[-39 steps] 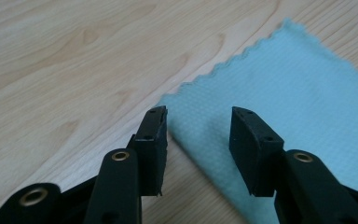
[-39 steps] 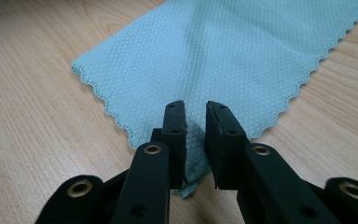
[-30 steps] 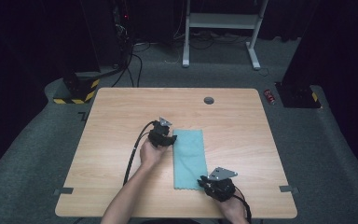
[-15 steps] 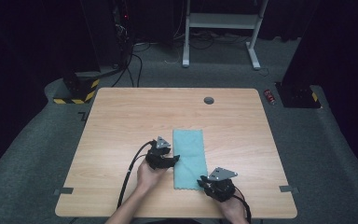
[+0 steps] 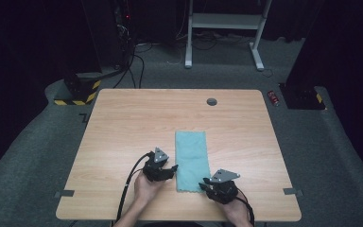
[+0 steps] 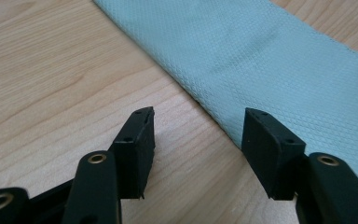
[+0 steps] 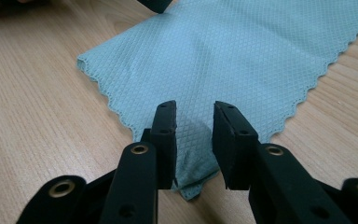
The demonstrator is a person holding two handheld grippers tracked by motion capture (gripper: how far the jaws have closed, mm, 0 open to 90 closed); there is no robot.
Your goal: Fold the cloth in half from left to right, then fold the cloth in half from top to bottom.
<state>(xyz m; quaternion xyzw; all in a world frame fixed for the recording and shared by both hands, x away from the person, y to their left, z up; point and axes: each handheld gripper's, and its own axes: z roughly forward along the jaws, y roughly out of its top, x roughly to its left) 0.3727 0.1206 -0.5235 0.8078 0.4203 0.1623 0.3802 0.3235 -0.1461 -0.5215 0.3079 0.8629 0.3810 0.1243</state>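
Observation:
A teal cloth [image 5: 192, 158] lies flat as a long strip on the wooden table [image 5: 137, 118]. My left gripper [image 5: 172, 169] hovers at the strip's left edge near its near end. In the left gripper view this gripper [image 6: 198, 126] is open; its jaws have just been opening, with one over bare wood and the other at the cloth [image 6: 270, 60] edge. My right gripper [image 5: 204, 183] is at the near right corner. In the right gripper view it [image 7: 195, 116] straddles a puckered corner of the cloth [image 7: 242, 56]. Its jaws have just been opening and the pads stand off the fabric.
A dark cable hole [image 5: 211, 101] sits near the table's far edge. On the floor beyond are a red can [image 5: 274, 97], a white desk frame [image 5: 227, 23] and a yellow-black striped base [image 5: 78, 90]. Bare wood lies left of and beyond the cloth.
My left gripper has slid from the cloth's far left corner down along its left edge toward the person. The right gripper has stayed at the near right corner.

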